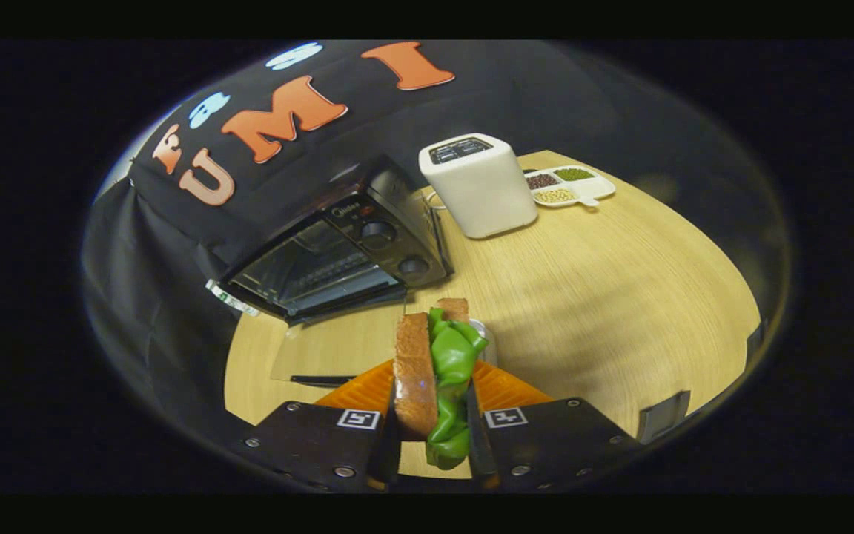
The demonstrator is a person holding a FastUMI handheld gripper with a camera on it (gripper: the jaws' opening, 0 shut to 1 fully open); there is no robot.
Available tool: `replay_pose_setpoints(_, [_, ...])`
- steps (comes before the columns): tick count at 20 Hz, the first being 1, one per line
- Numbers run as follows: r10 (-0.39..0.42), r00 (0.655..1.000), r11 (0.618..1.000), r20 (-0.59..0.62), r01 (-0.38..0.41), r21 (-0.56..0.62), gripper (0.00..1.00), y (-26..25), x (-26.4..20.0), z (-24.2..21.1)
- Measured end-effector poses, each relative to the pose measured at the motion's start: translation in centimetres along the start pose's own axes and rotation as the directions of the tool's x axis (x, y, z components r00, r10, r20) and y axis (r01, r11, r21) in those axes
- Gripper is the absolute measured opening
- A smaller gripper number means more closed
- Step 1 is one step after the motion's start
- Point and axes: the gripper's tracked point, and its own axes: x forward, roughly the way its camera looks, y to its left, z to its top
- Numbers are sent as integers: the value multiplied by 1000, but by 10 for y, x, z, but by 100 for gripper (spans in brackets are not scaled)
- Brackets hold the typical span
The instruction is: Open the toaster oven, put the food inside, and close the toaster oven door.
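The wooden table (620, 297) carries everything. The toaster oven (334, 248) sits beyond the tongs and off to the left, tilted in this view, its glass door seemingly lowered toward the table, though I cannot be sure how far. A white toaster (480, 185) stands just right of it, with a divided dish of beans (568, 185) behind. The tongs (434, 423) pinch the sandwich (434, 371), both fingers pressing its sides, bread and green lettuce standing on edge with the long axis pointing forward. The oven mouth lies ahead-left, so the carry likely needs a leftward swing.
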Motion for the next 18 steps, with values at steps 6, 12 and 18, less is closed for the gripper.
replay_pose_setpoints(6, [125,990,991,57,-128,49,37,64,3,23])
replay_pose_setpoints(12, [217,975,974,35,-219,53,37,126,39,25])
replay_pose_setpoints(18, [278,959,957,56,-282,68,37,166,78,32])
